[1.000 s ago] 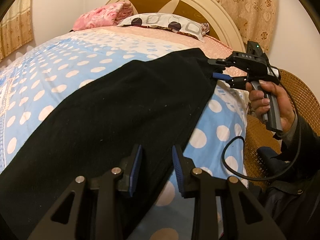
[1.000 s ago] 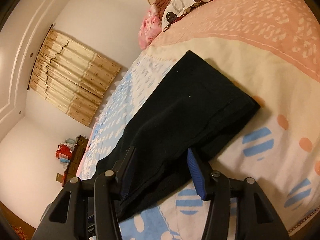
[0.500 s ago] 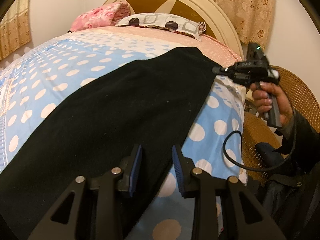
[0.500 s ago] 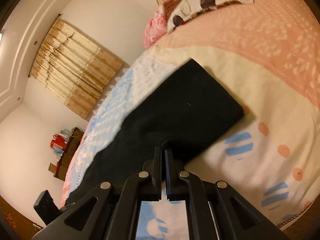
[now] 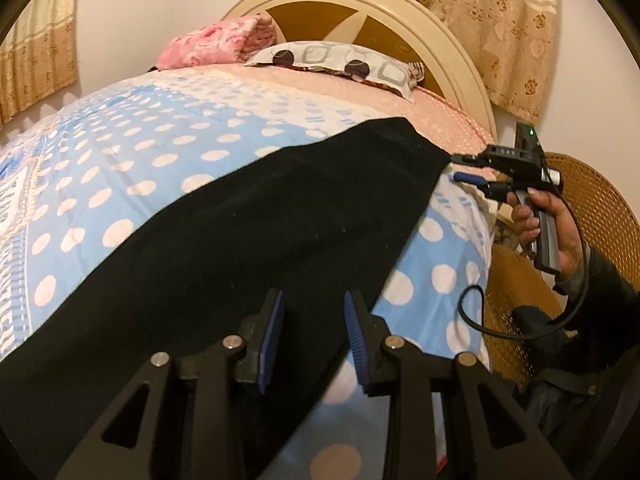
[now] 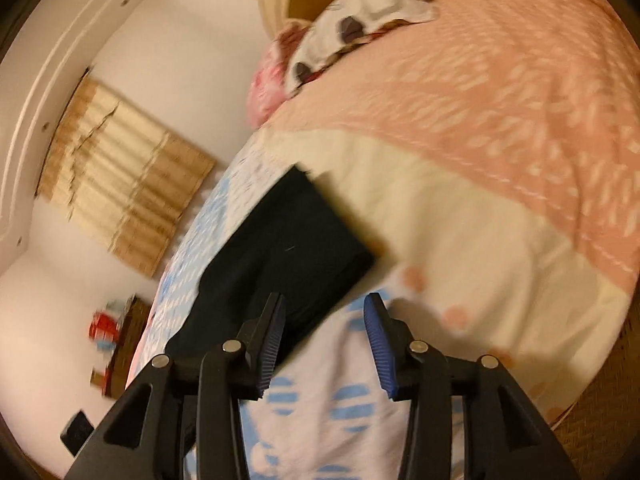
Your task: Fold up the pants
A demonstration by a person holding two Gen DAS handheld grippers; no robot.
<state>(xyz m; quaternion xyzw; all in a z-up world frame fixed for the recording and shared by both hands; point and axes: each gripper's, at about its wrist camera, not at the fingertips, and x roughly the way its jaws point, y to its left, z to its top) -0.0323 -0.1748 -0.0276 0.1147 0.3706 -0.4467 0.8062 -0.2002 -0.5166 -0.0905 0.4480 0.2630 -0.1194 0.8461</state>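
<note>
On the bed (image 5: 120,168), your left claw (image 5: 314,332) stands apart over the black pants (image 5: 248,240); your right claw (image 6: 324,336) is opening, empty.

Bed (image 5: 132,168) with dotted blue-and-pink cover, black pants (image 5: 248,248) spread flat from 7 toward 2 o'clock, pillow (image 5: 336,60) at 12, pink blanket (image 5: 216,42) at 11

Likely a home bedroom: bed (image 5: 192,152), pillow (image 5: 332,60), curtains (image 5: 480,20).
</note>
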